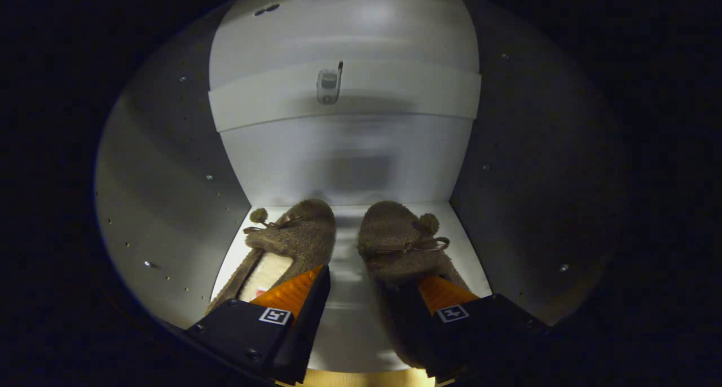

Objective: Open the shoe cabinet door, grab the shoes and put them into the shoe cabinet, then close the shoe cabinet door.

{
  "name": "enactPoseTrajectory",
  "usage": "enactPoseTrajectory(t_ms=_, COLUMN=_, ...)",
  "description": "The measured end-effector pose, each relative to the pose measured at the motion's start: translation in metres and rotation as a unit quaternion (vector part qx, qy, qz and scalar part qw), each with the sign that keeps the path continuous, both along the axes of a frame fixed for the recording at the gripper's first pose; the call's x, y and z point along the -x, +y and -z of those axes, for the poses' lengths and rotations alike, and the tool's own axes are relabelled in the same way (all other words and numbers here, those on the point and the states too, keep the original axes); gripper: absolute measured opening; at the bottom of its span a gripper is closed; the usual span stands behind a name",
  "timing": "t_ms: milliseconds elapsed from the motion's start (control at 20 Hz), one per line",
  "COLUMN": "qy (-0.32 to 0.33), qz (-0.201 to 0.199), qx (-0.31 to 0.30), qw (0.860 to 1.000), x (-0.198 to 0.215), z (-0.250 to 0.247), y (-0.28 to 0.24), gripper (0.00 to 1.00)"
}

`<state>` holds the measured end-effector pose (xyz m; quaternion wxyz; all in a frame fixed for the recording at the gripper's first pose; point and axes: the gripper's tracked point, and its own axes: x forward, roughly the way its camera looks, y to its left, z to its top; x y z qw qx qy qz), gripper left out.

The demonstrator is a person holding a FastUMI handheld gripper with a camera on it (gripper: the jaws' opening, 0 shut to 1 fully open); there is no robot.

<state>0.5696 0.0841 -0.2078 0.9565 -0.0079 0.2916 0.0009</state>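
Two brown furry slippers with small bows and pompoms lie side by side on the pale floor of the shoe cabinet [344,319], toes toward the back wall. The left slipper [293,237] shows its cream lining, and the right slipper [395,246] lies just beside it with a strip of floor between them. My gripper [369,280] is inside the cabinet and open. One finger hangs over the left slipper's heel side and the other over the right slipper's rear part. The gap between the fingers holds mostly bare floor and the right slipper's inner edge.
Grey side walls [169,195] with rows of small peg holes close in left and right. The back wall [350,155] carries a pale horizontal rail with a small metal fitting [329,85]. A wood-coloured front edge [361,378] shows below the fingers.
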Motion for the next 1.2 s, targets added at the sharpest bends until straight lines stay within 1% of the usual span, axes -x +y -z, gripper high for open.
enactPoseTrajectory(t_ms=100, qy=-0.023, qz=-0.001, qx=-0.003, qw=1.000, x=0.017, z=-0.019, y=0.003, gripper=0.95)
enactPoseTrajectory(t_ms=200, qy=-0.064, qz=-0.004, qx=-0.008, qw=0.998, x=0.037, z=-0.047, y=0.010, gripper=0.98)
enactPoseTrajectory(t_ms=450, qy=-0.146, qz=-0.016, qx=-0.007, qw=0.989, x=0.113, z=-0.105, y=0.037, gripper=1.00)
enactPoseTrajectory(t_ms=600, qy=-0.185, qz=-0.031, qx=-0.009, qw=0.982, x=0.173, z=-0.132, y=0.057, gripper=0.99)
enactPoseTrajectory(t_ms=700, qy=-0.200, qz=-0.043, qx=-0.010, qw=0.979, x=0.219, z=-0.142, y=0.067, gripper=0.99)
enactPoseTrajectory(t_ms=800, qy=-0.218, qz=-0.043, qx=-0.006, qw=0.975, x=0.263, z=-0.152, y=0.067, gripper=0.98)
enactPoseTrajectory(t_ms=900, qy=-0.230, qz=-0.035, qx=0.003, qw=0.973, x=0.306, z=-0.155, y=0.059, gripper=0.98)
enactPoseTrajectory(t_ms=1000, qy=-0.237, qz=-0.030, qx=-0.004, qw=0.971, x=0.346, z=-0.159, y=0.054, gripper=0.98)
enactPoseTrajectory(t_ms=1200, qy=-0.243, qz=-0.032, qx=-0.011, qw=0.969, x=0.408, z=-0.163, y=0.037, gripper=0.98)
